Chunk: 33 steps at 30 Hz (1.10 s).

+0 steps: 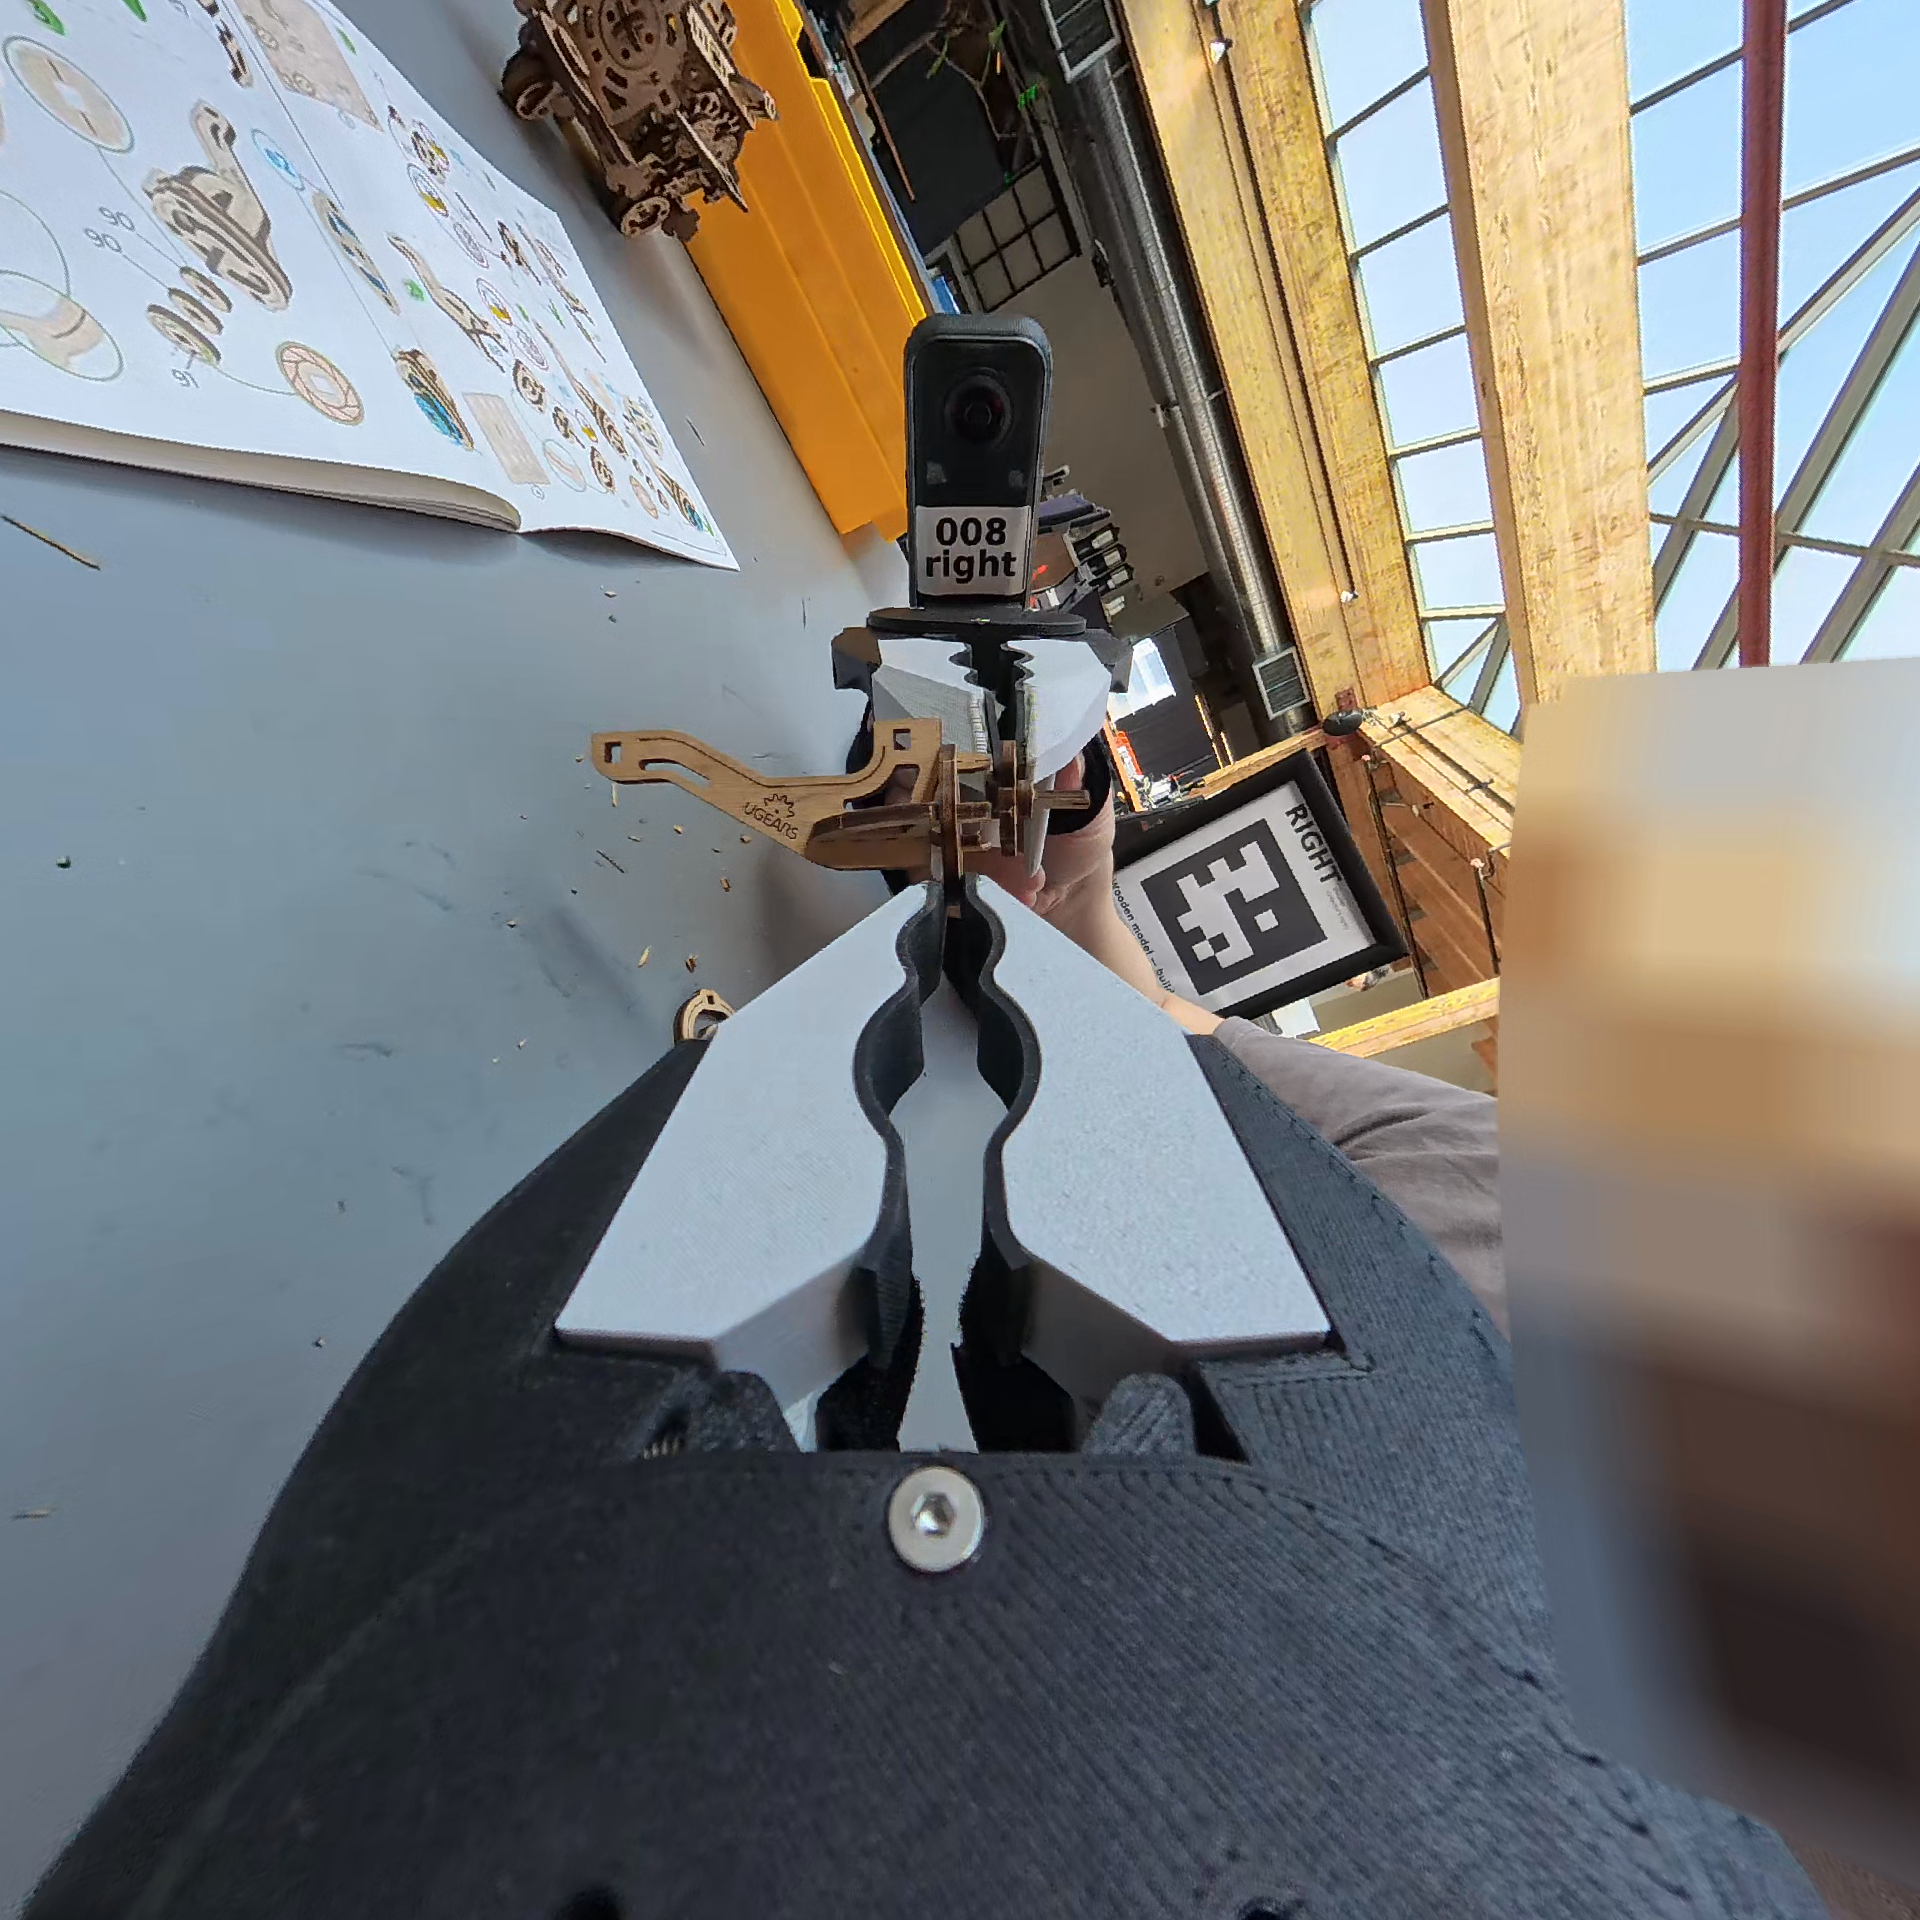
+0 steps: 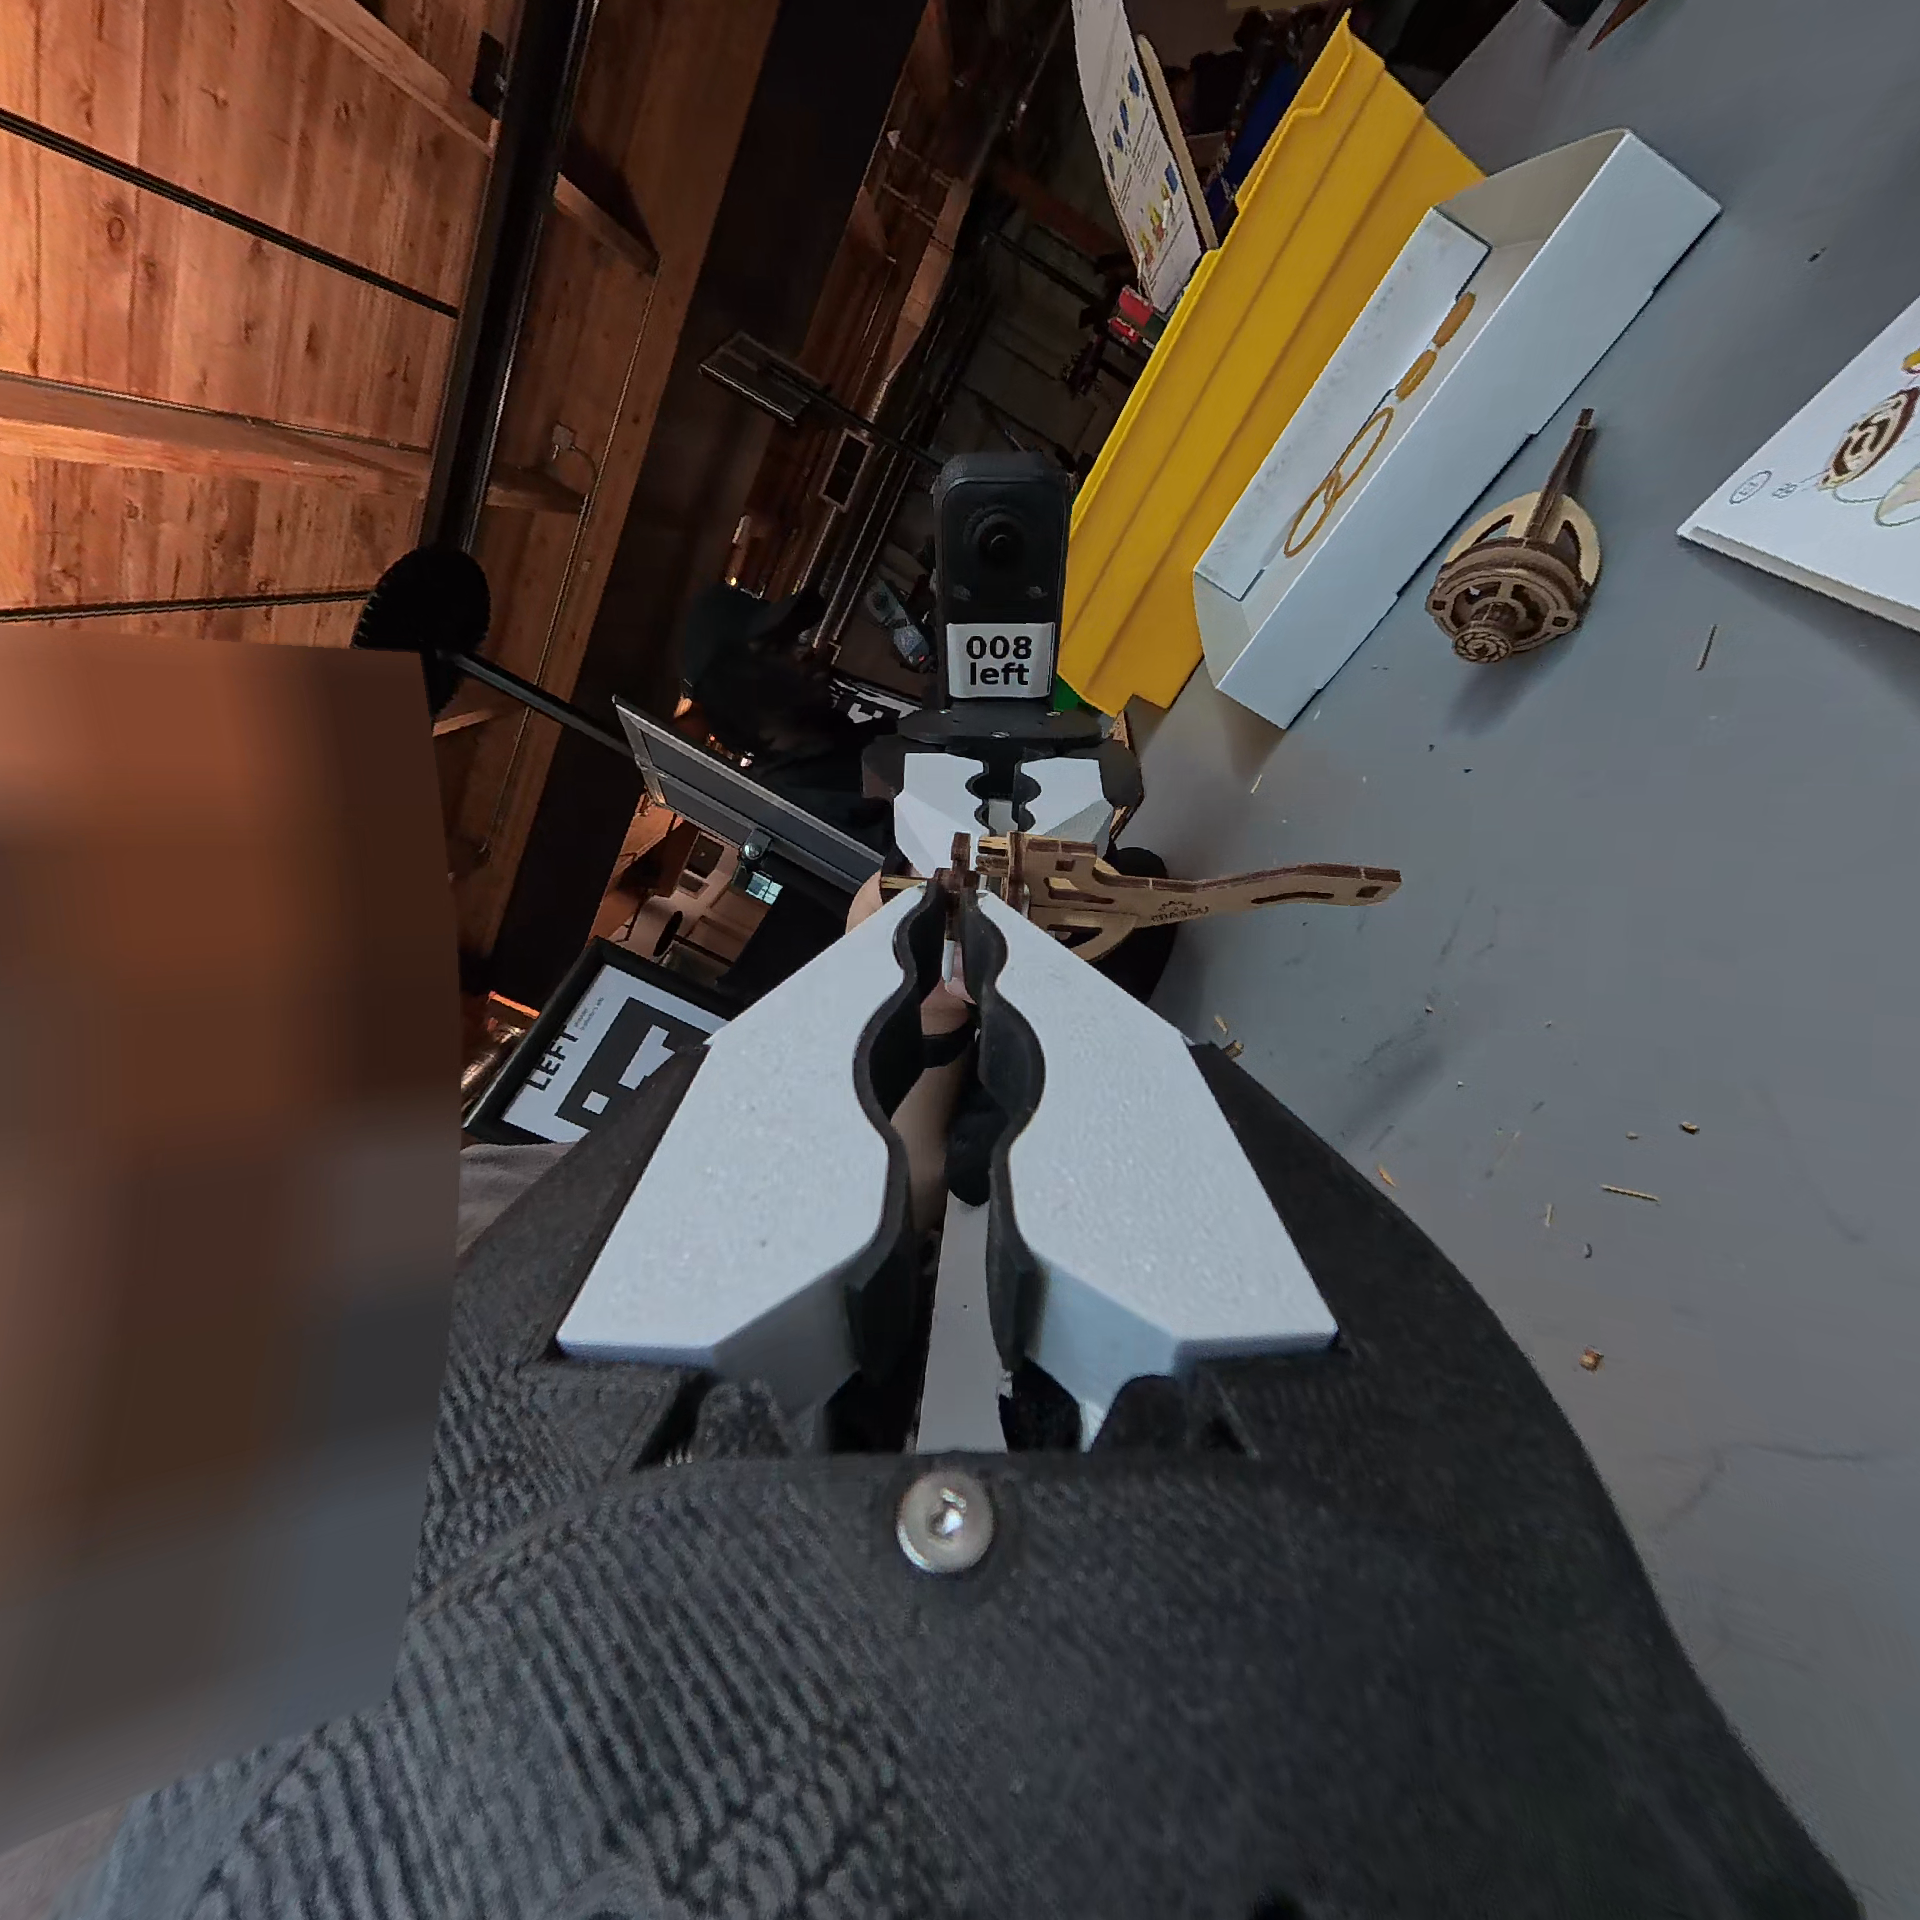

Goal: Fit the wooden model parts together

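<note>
Wooden model (image 1: 831, 800) clamped between both grippers' fingertips.

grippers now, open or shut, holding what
Left gripper: shut on the wooden lever assembly.
Right gripper: shut on the small wooden gear piece.

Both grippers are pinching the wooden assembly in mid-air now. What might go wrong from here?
1. The left gripper and right gripper each clamp only a thin edge of the wooden assembly; pressing could make it slip.
2. Its long arm sticks out unsupported; twisting might snap it.
</note>
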Tool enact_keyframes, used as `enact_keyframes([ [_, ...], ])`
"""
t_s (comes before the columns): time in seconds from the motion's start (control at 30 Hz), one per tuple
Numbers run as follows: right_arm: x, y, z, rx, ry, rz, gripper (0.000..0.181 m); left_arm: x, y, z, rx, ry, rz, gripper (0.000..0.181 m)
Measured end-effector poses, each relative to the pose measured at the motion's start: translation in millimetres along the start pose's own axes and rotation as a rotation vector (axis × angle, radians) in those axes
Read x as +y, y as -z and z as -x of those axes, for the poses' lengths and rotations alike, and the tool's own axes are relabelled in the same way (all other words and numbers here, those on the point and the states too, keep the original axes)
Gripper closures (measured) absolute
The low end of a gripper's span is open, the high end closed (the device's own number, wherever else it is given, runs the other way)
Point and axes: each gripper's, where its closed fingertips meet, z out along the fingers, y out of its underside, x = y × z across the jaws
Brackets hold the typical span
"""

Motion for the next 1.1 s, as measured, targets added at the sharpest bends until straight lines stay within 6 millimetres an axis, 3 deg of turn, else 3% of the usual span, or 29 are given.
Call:
enact_keyframes([
  [0.17, 1, -2, -4, 0.048, 0.015, 0.012, 0.181, -1, 0, 0, 0.020, 0.033, -0.016, 0.181],
  [0.37, 4, -5, -7, 0.163, 0.153, 0.071, 0.181, 0, 0, 4, -0.002, 0.031, -0.014, 0.181],
  [0.63, 2, -1, -4, 0.302, 0.389, 0.129, 0.162, -2, 1, 4, 0.007, 0.044, -0.023, 0.181],
  [0.77, -4, 3, 9, 0.340, 0.635, 0.129, 0.159, -2, 1, 3, 0.015, 0.051, -0.026, 0.181],
  [0.87, -3, 0, 24, 0.386, 1.009, 0.153, 0.159, -1, 1, 3, 0.015, 0.053, -0.019, 0.181],
  [0.97, 4, -9, 19, 0.521, 1.316, 0.242, 0.160, 1, -1, 5, -0.003, 0.043, -0.008, 0.181],
  [1.1, 5, -15, 5, 0.669, 1.476, 0.294, 0.166, 2, -1, 5, -0.010, 0.036, -0.004, 0.181],
])
